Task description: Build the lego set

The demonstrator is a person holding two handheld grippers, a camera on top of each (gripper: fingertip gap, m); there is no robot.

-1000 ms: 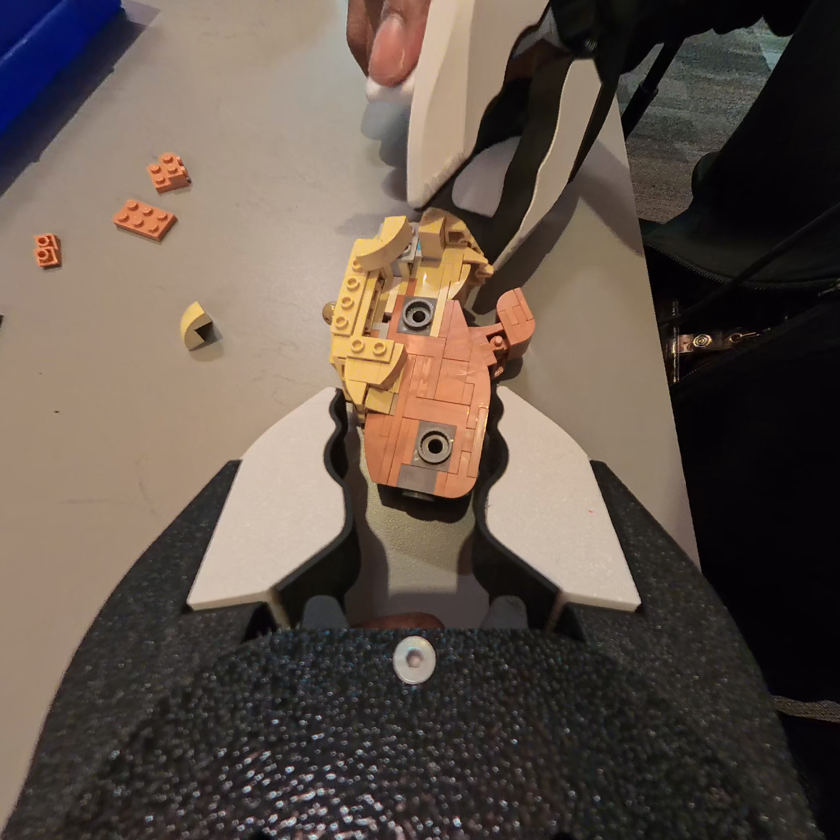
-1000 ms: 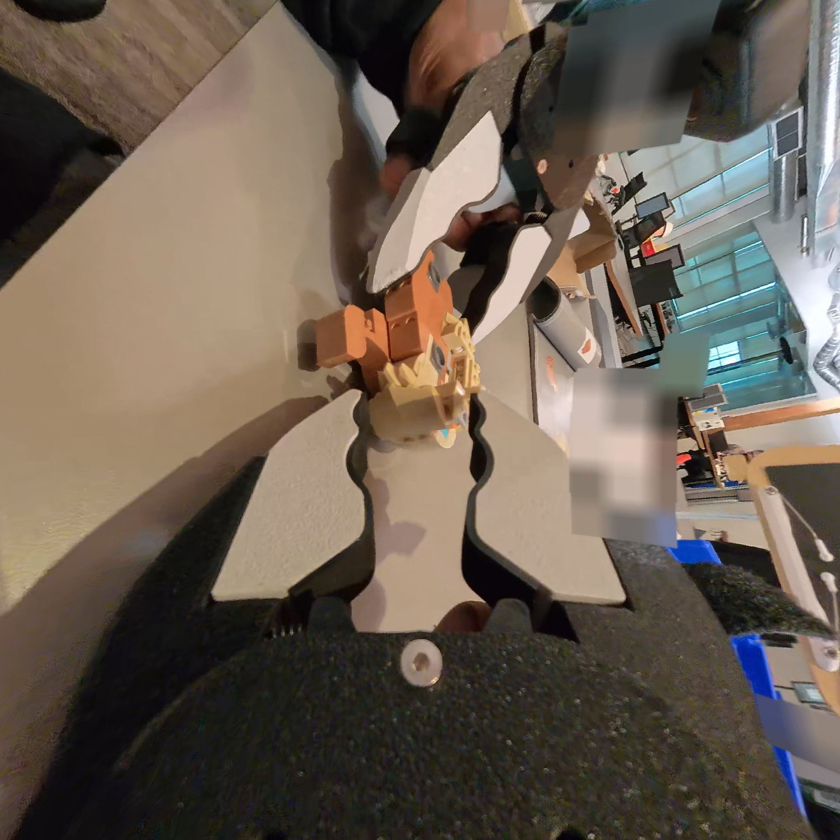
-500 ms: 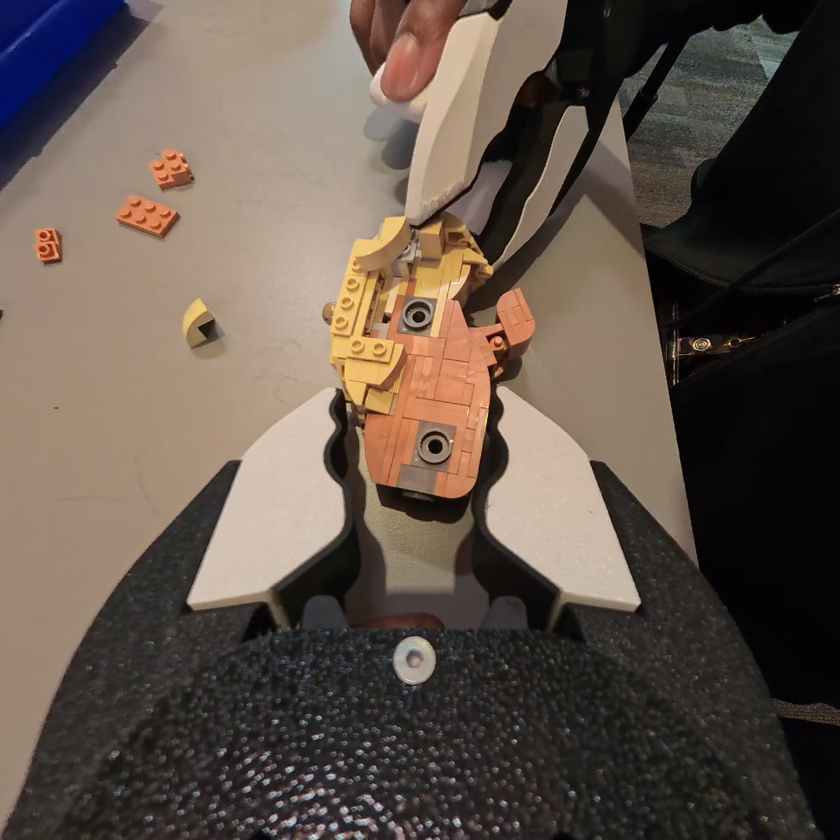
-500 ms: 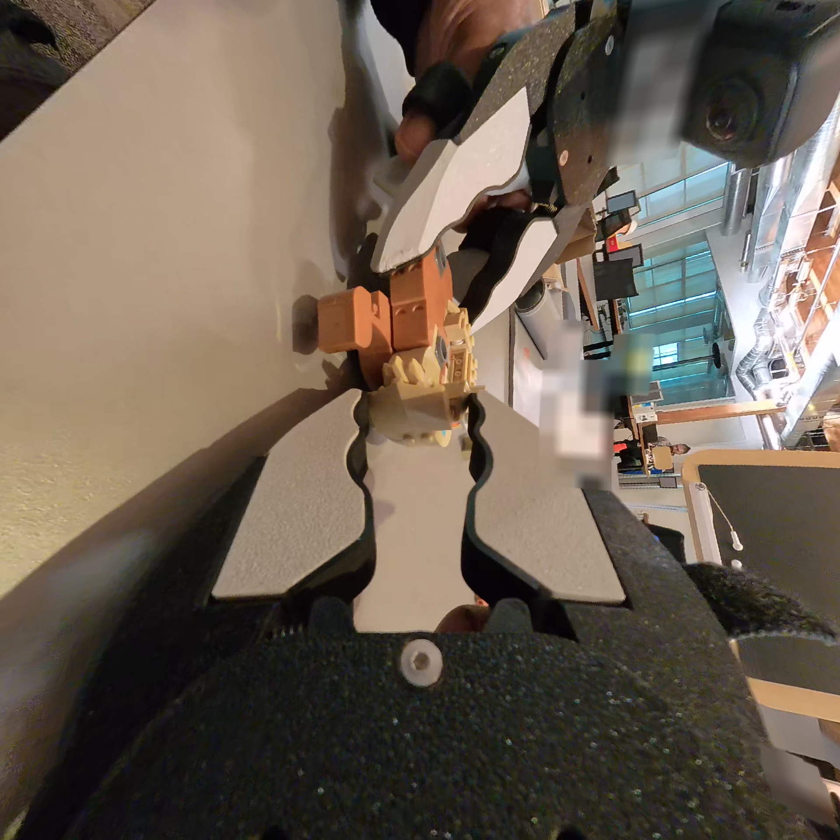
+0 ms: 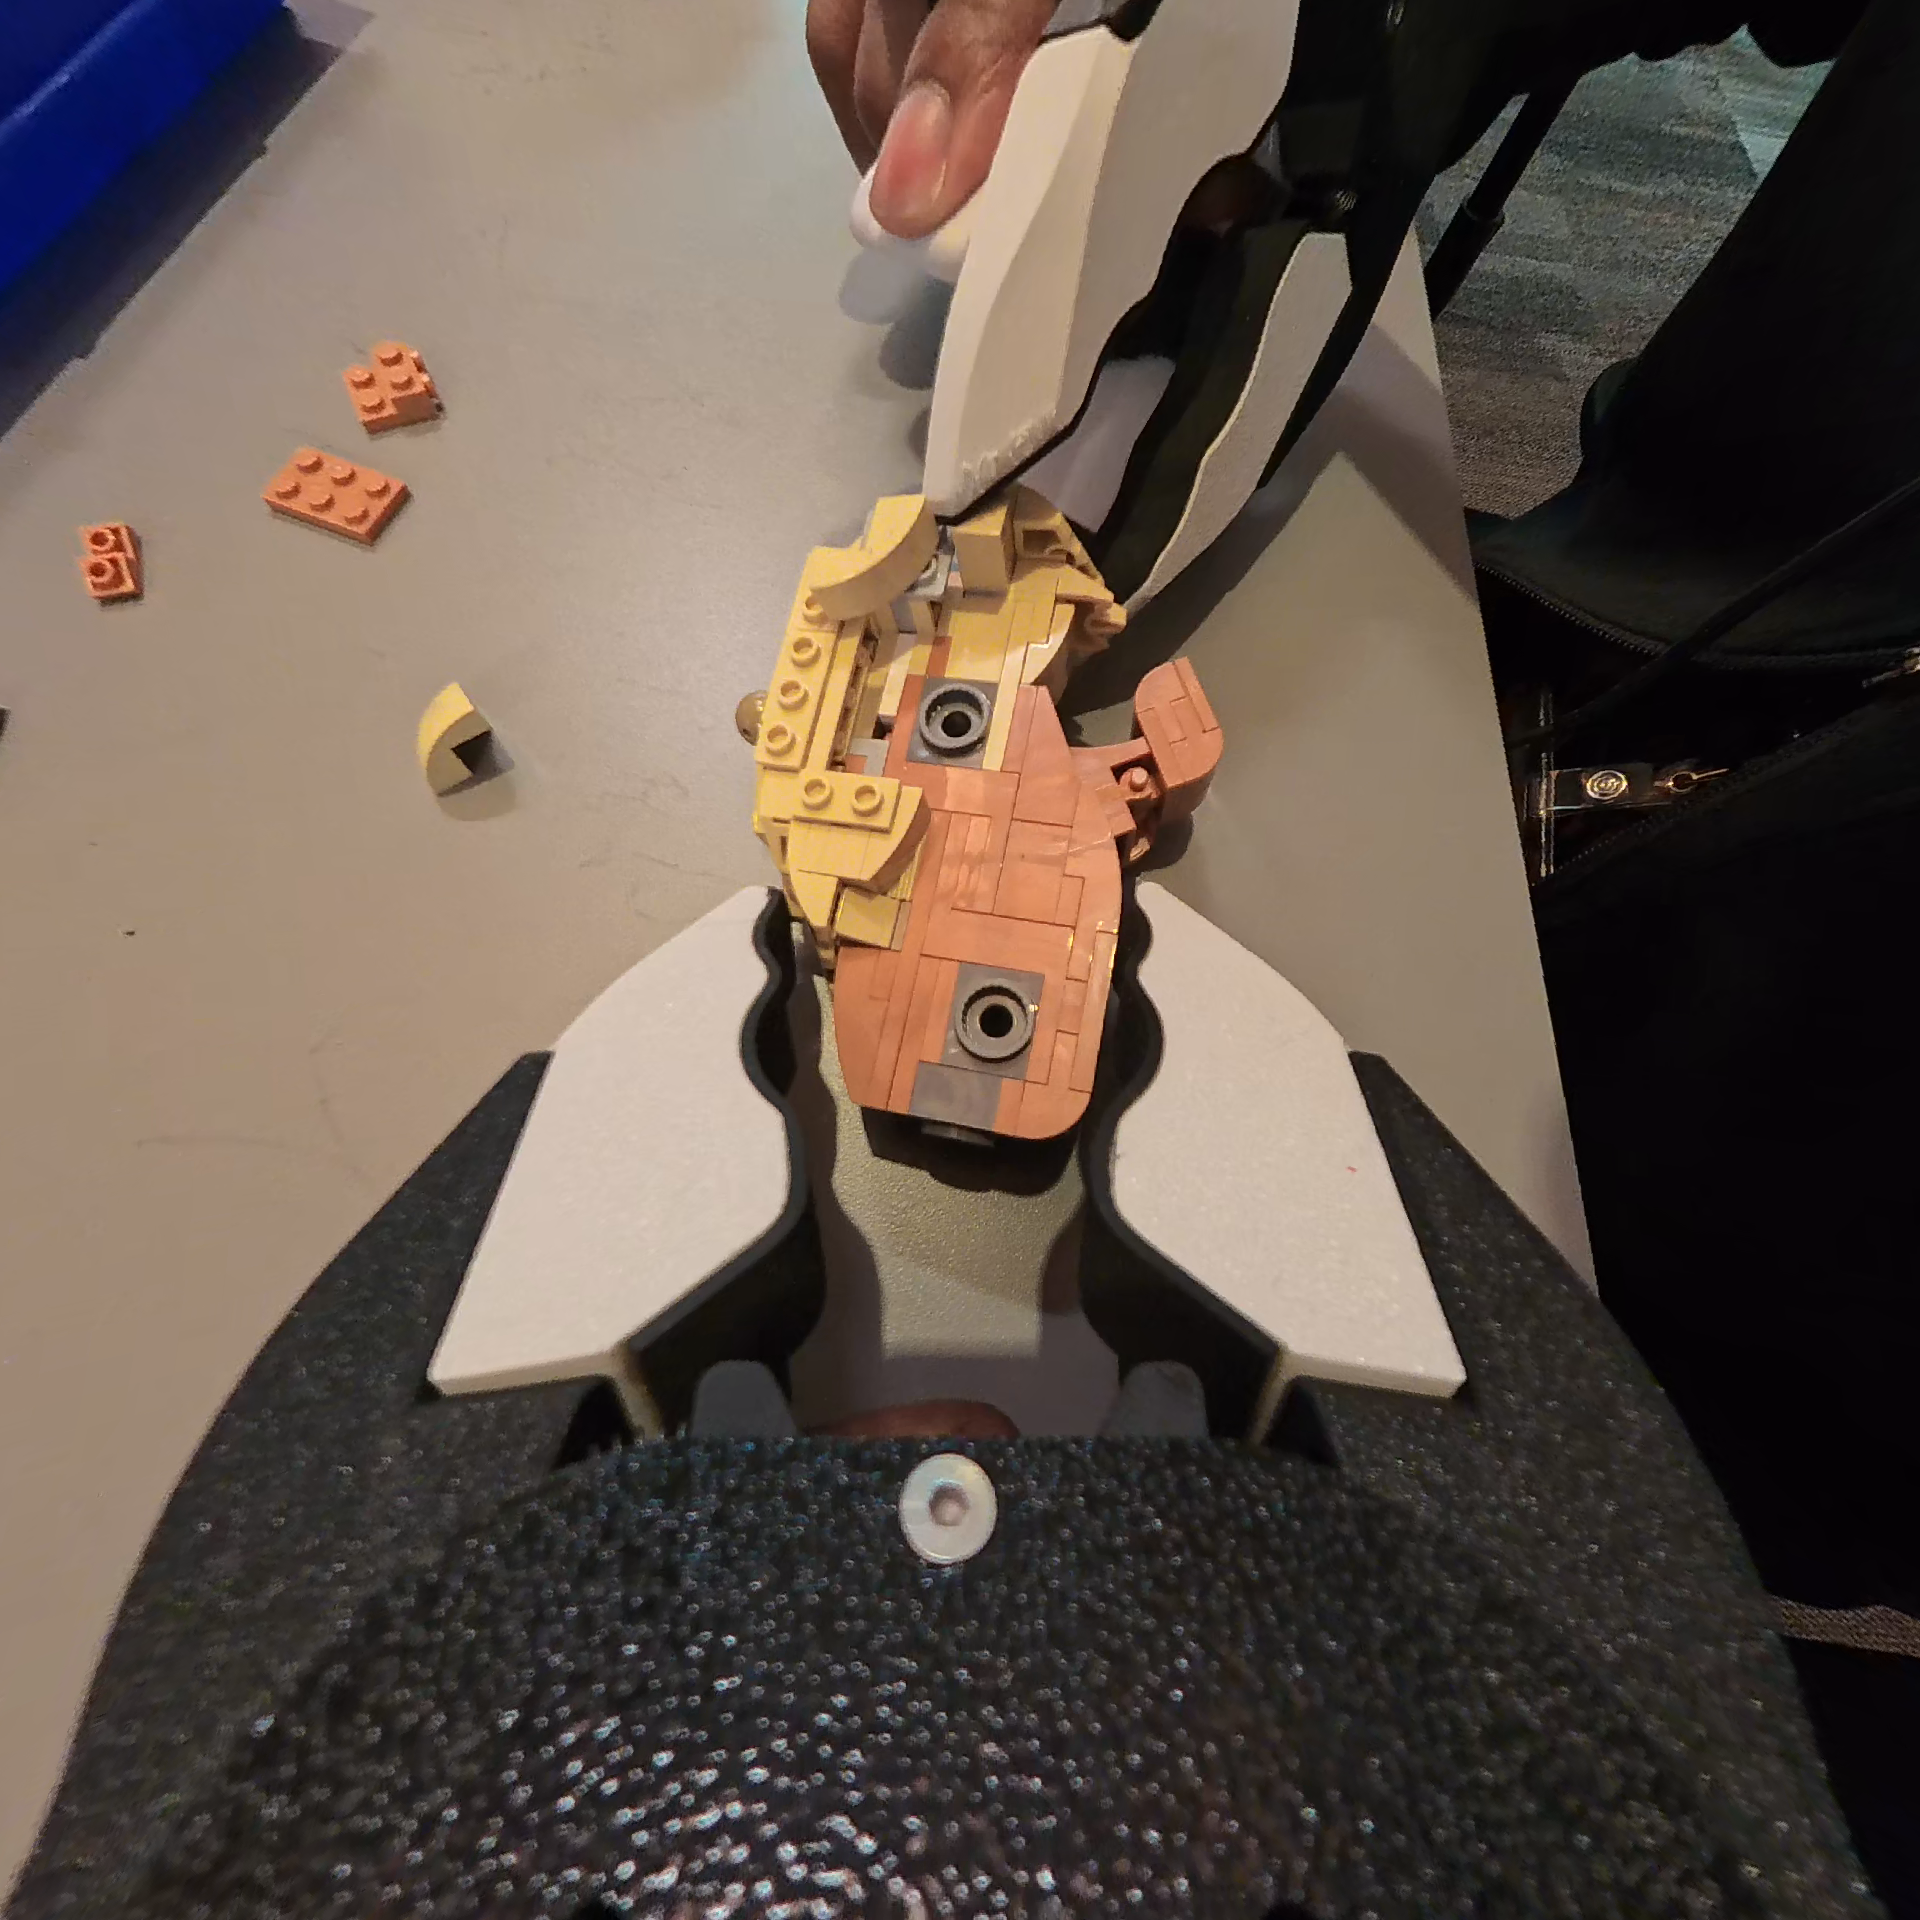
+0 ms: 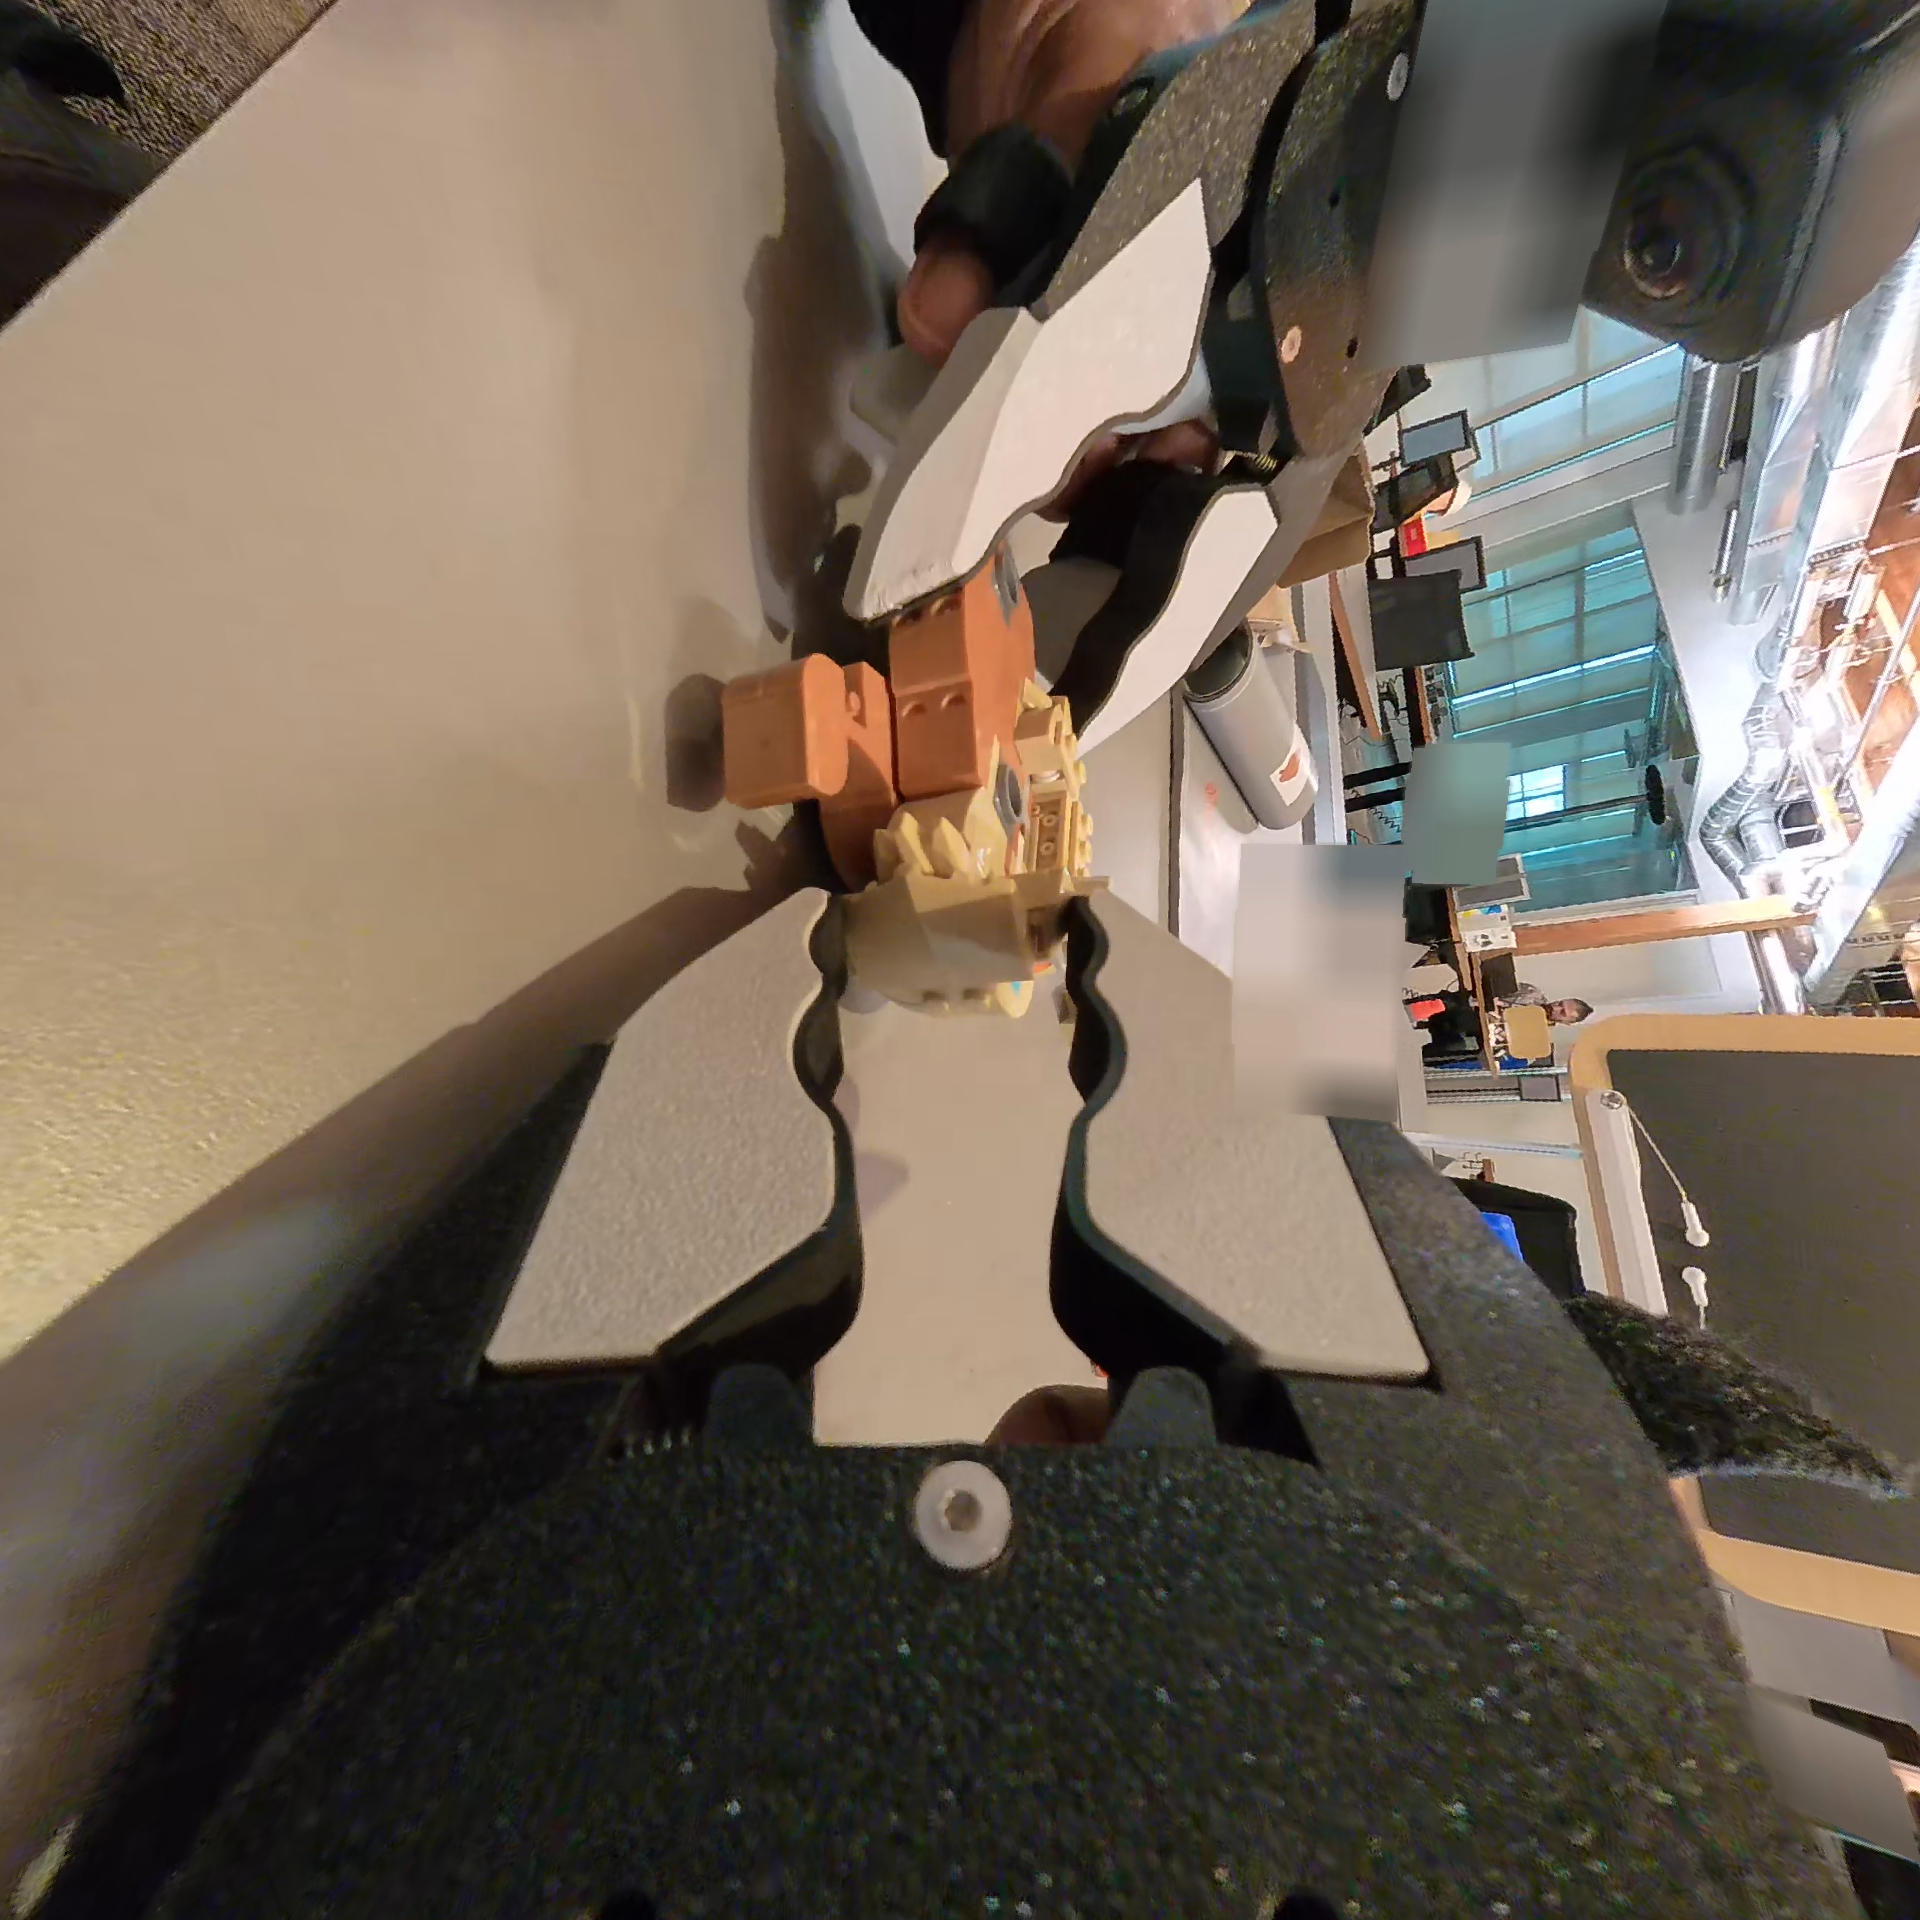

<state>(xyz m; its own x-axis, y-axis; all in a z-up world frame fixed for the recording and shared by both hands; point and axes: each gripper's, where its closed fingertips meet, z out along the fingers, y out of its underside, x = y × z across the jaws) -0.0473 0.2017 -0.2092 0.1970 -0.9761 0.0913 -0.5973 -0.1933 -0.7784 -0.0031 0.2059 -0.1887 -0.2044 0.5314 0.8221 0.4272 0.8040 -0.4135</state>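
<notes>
Grey table (image 5: pixel 540 260): three orange bricks (image 5: pixel 335 496), tan curved piece (image 5: pixel 454 739).

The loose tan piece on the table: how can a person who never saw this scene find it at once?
Start at the lego model held by the left gripper on the grey table. Left of it lies the tan piece. The three other loose bricks beyond are orange and studded; this one is rounded and smooth.

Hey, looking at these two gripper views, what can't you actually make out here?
- Underside of the model: left wrist view, it faces the table.
- Left gripper contact with the model: the model's edges cover the pads.
- Blue bin: left wrist view, cut off by the frame edge.
- Right gripper pad contact: right wrist view, the model's tan end fills the gap.
- Background room: right wrist view, partly under mosaic patches.
</notes>
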